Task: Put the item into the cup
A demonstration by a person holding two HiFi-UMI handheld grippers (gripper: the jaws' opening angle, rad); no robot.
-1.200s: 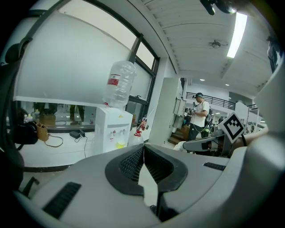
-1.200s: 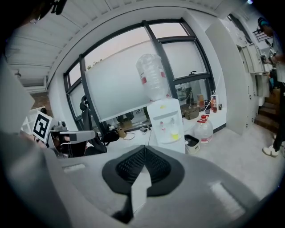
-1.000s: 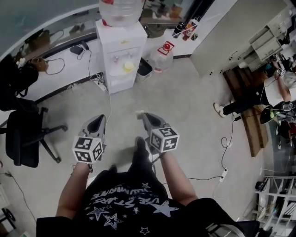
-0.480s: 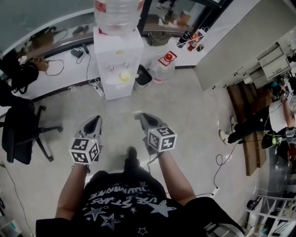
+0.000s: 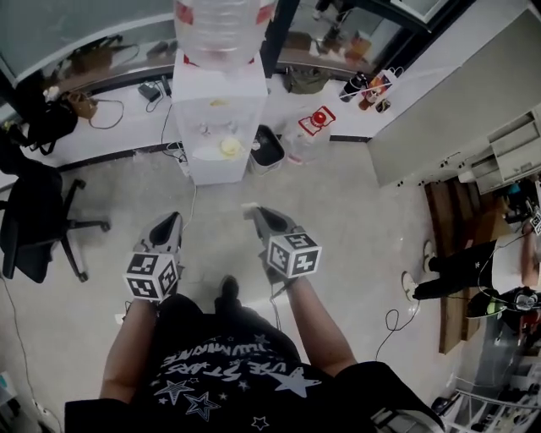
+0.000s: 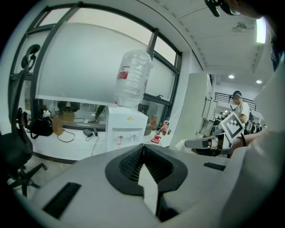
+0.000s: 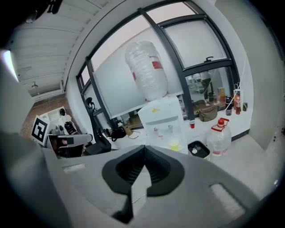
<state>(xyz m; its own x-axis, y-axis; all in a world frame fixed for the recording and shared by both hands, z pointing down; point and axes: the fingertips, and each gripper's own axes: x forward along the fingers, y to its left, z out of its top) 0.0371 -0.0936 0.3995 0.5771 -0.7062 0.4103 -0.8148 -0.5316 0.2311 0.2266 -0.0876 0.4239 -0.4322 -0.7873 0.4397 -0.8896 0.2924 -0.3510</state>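
Black short-sleeved T-shirt (image 5: pixel 228 376) with white stars and lettering, black trousers (image 5: pixel 254 315), dark shoe (image 5: pixel 226 289) between grey left gripper (image 5: pixel 171 220) and grey right gripper (image 5: pixel 254 211), black-and-white marker cubes (image 5: pixel 152 276)

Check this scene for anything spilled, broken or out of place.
Nothing stands out. The water dispenser stands upright with its bottle seated on top, the spare jug near it is upright, and the floor shows no spill. Both the left tool and right tool are shut and empty.
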